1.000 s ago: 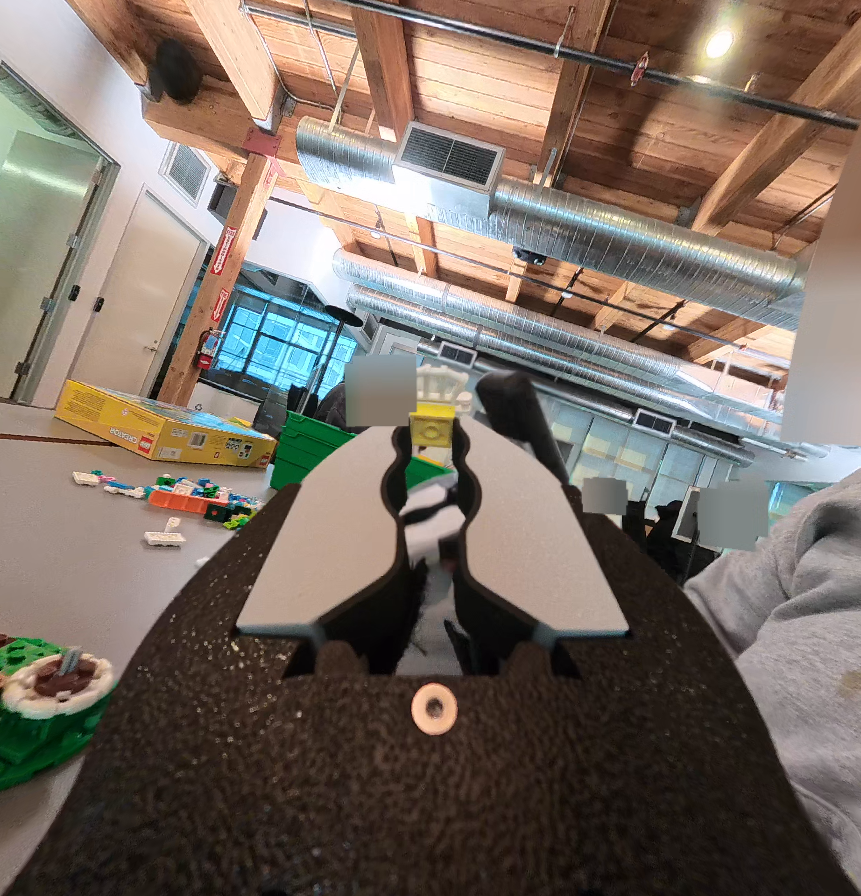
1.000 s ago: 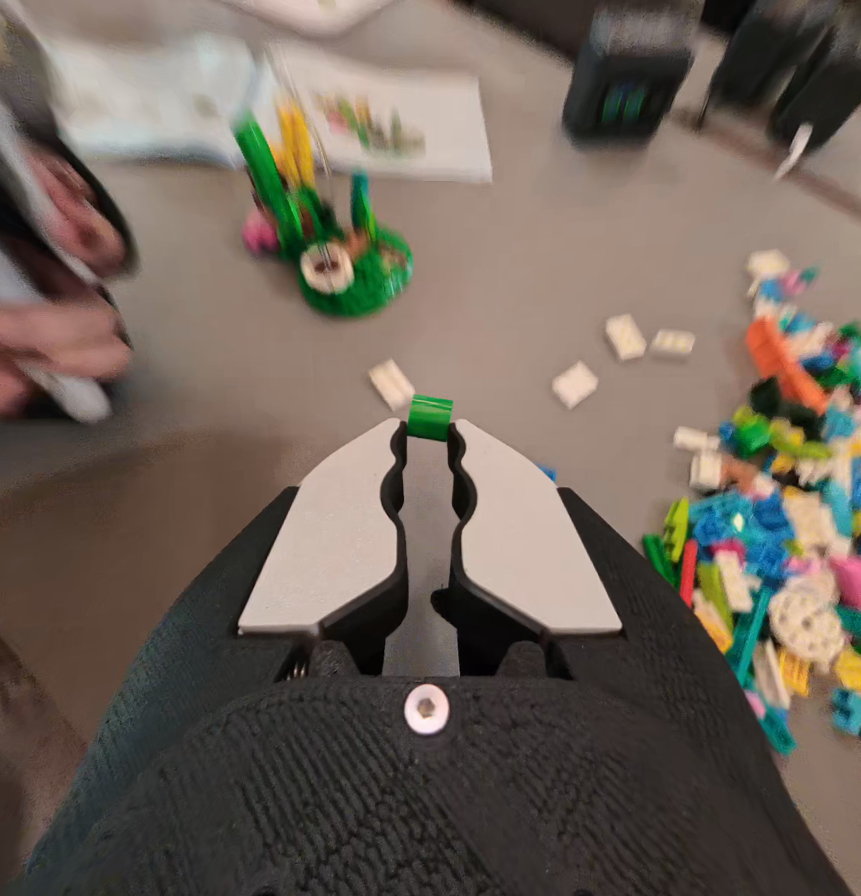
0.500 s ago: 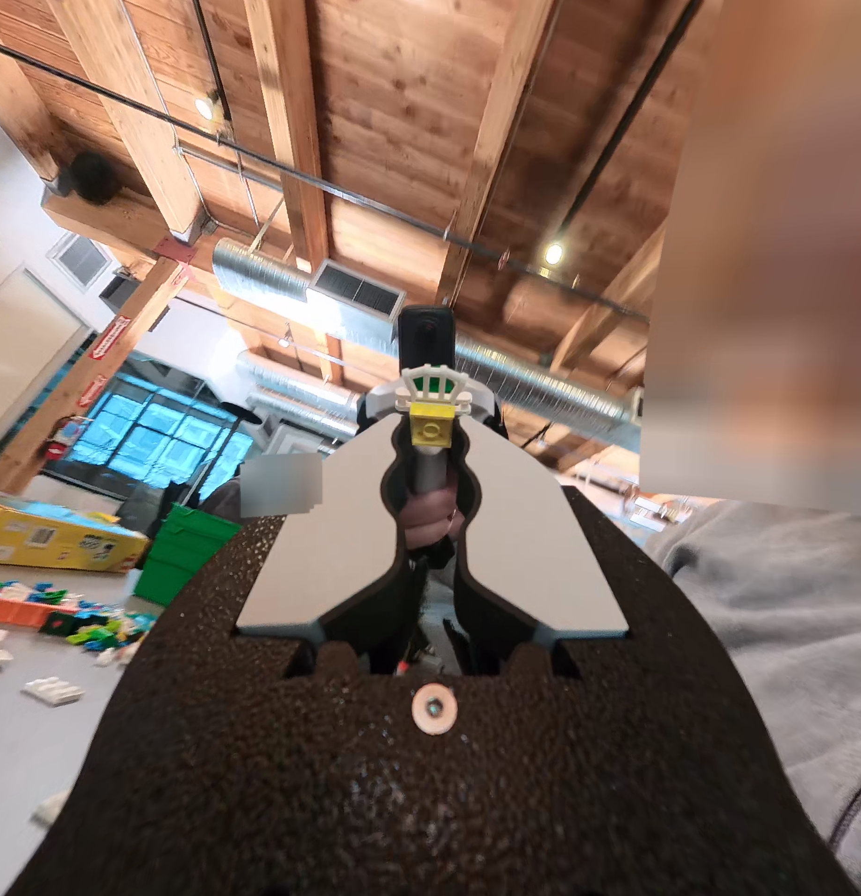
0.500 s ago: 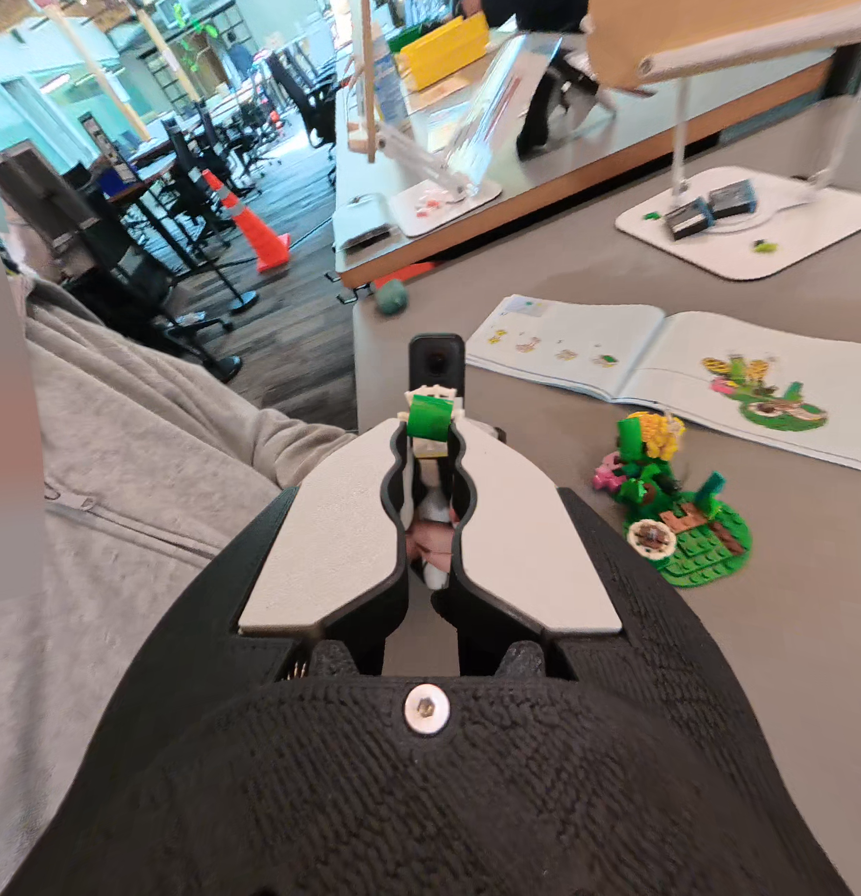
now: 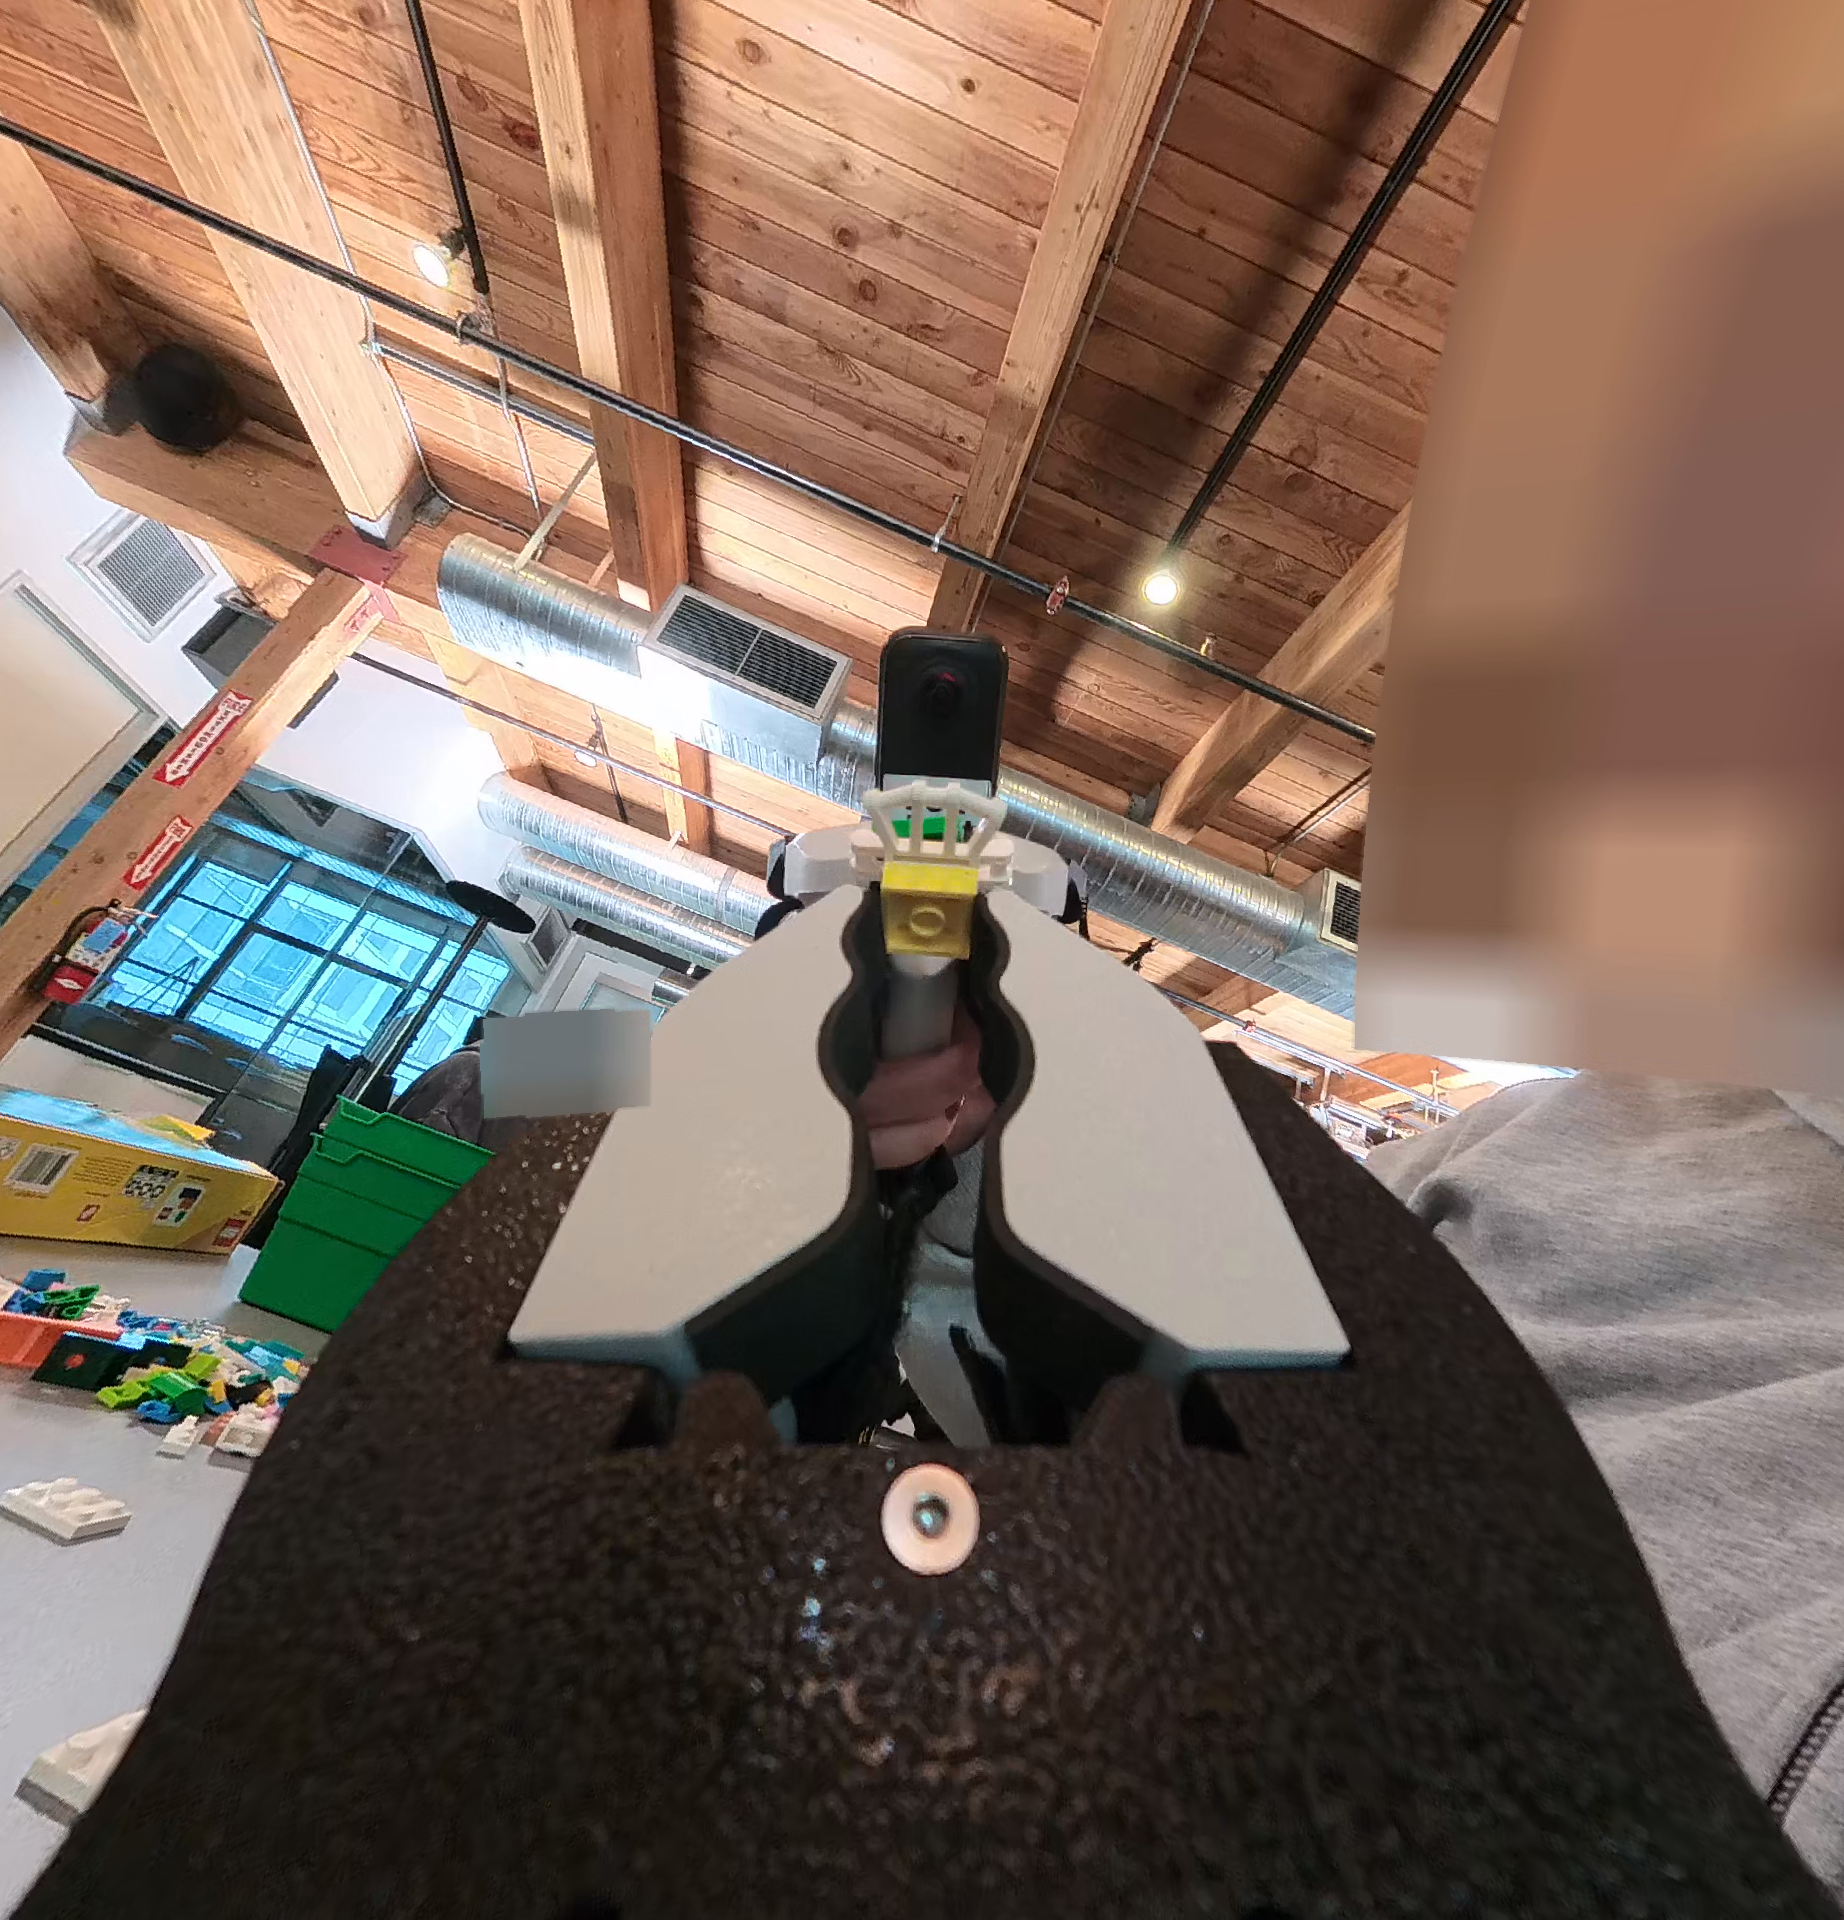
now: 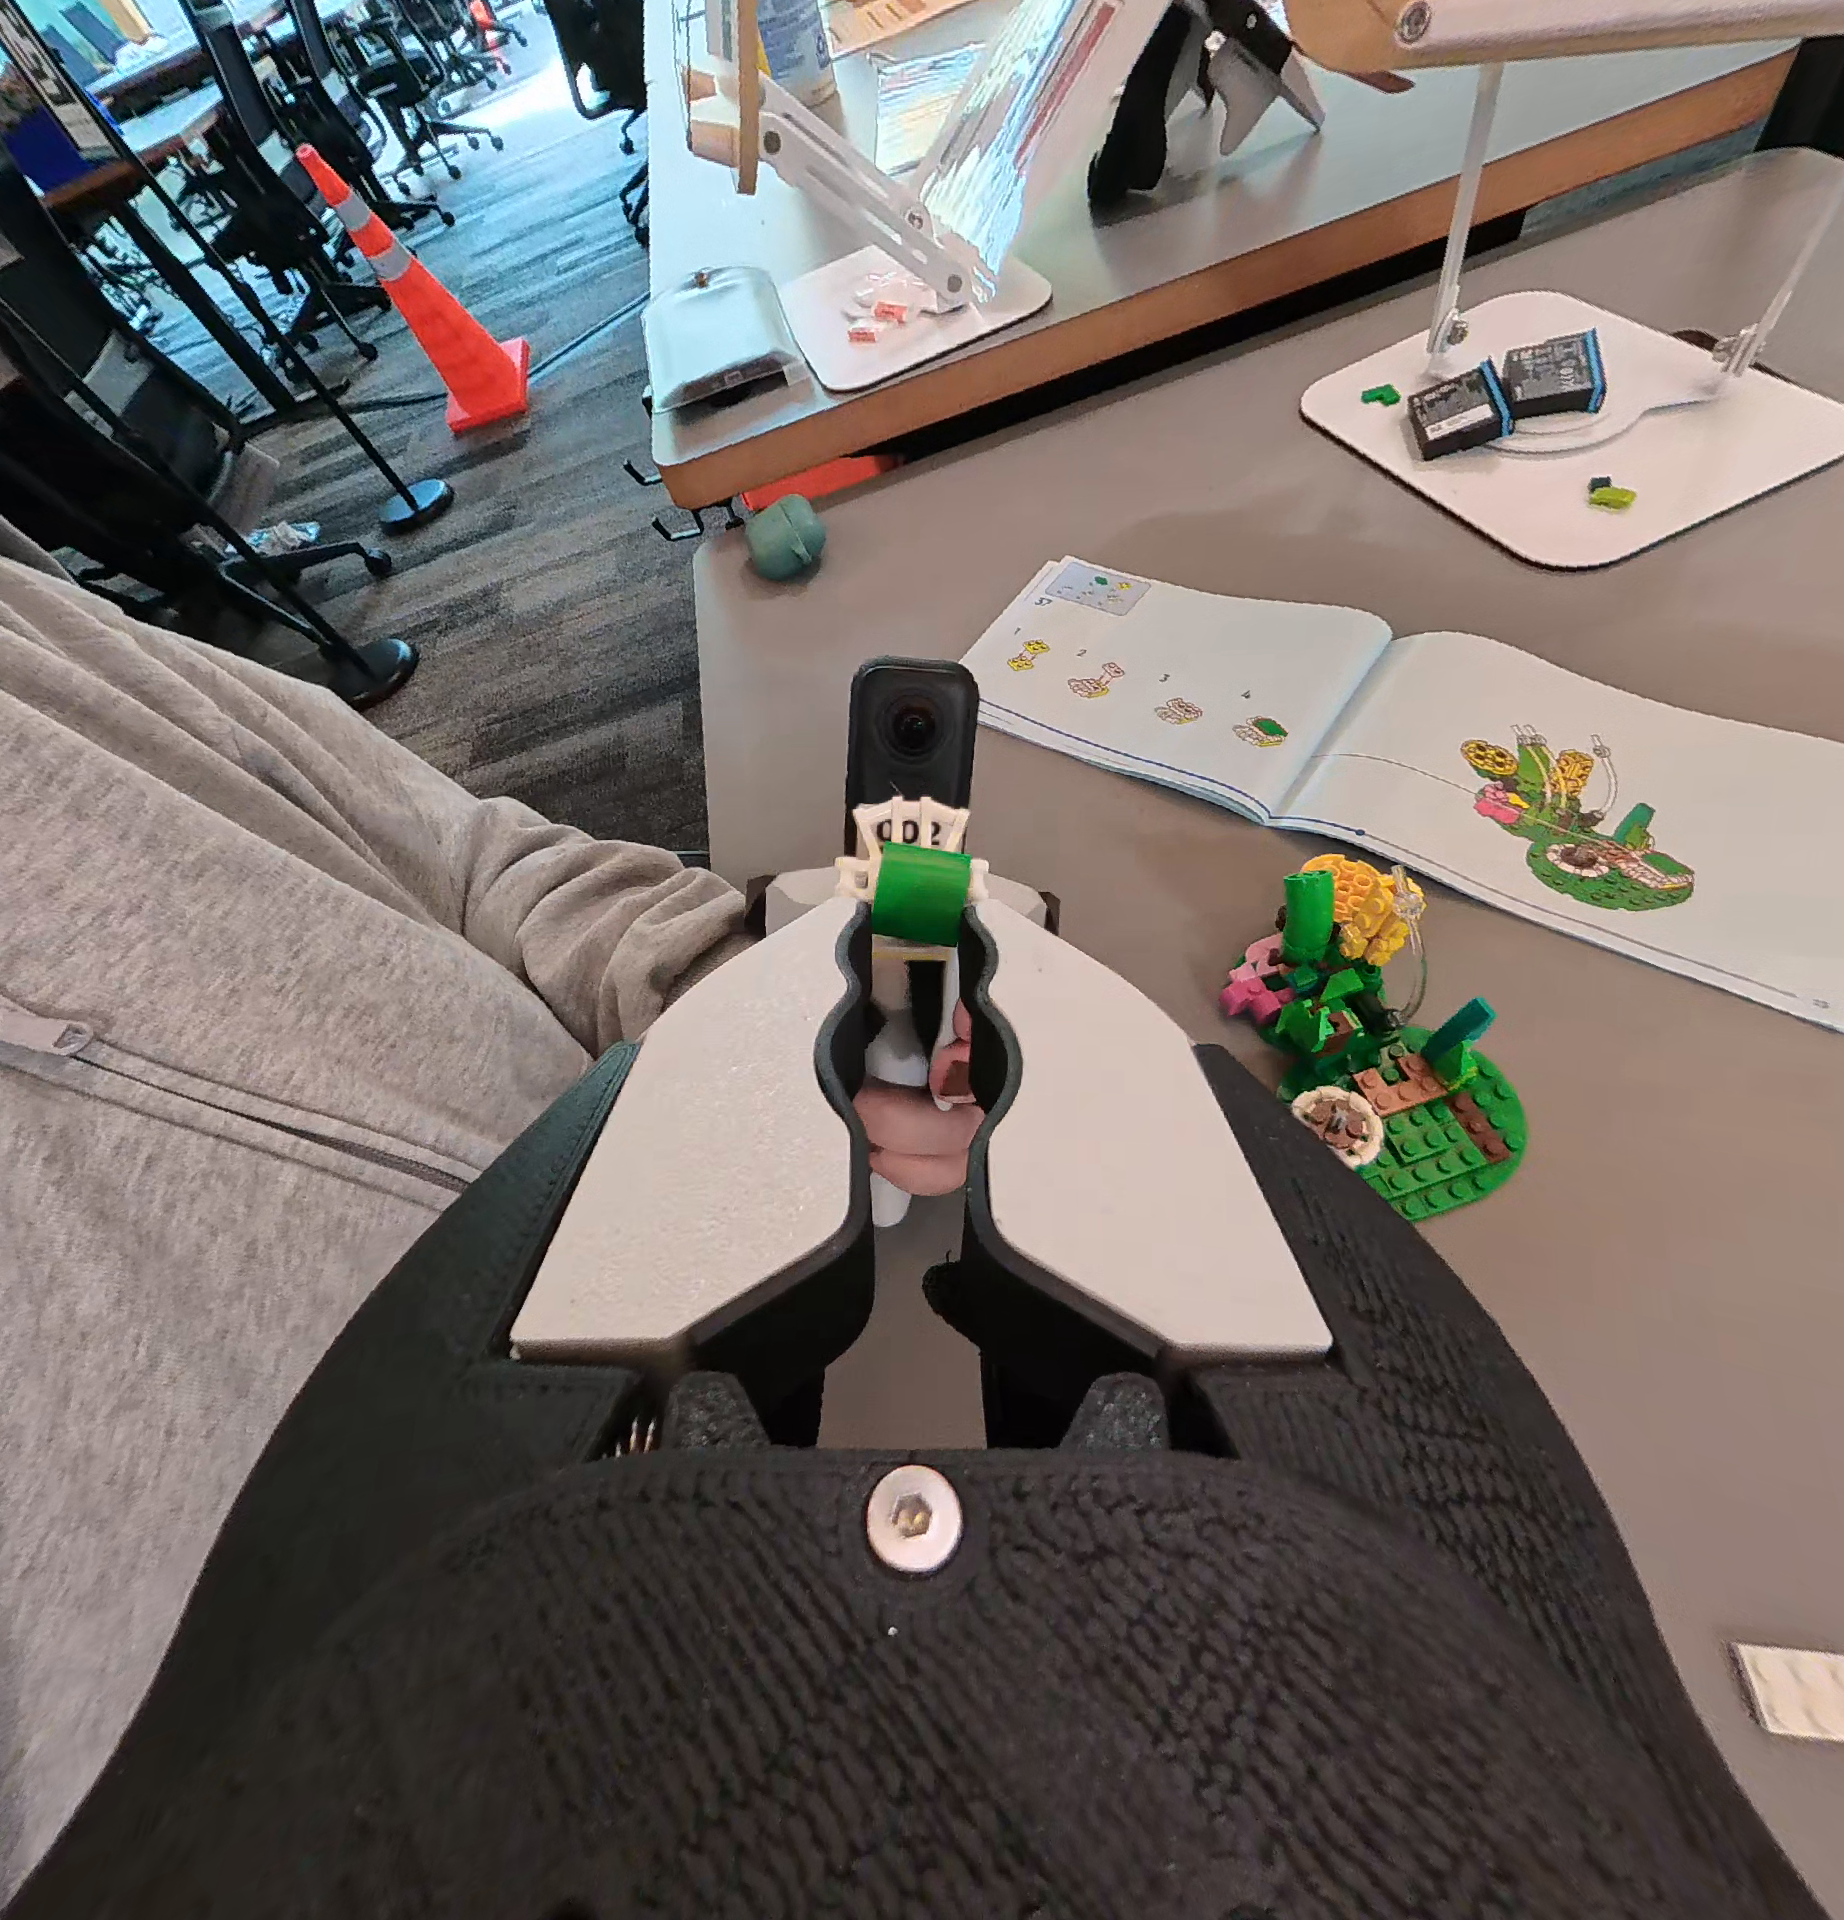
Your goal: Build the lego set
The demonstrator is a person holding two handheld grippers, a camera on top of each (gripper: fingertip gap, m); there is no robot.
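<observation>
While both grippers face each other in mid-air above the table (image 6: 1157, 540), I read this as a joining step: my left gripper (image 5: 928, 920) has its fingers clamped on a yellow brick (image 5: 928, 920) topped by a white fence-like piece (image 5: 930, 821), and my right gripper (image 6: 918, 894) has its fingers clamped on a green round piece (image 6: 920, 891). The green piece sits right at the white piece; whether they are already seated, I cannot tell.

Next move, I'd judge: press the two together squarely (small studs, easy to skew), then carry the result to the model.

Counts, big to small: one table, one open instruction booklet (image 6: 1417, 748), one yellow box (image 5: 97, 1184), one partly built green flower model (image 6: 1396, 1060), one loose brick pile (image 5: 139, 1361), one yellow brick, one green piece.
</observation>
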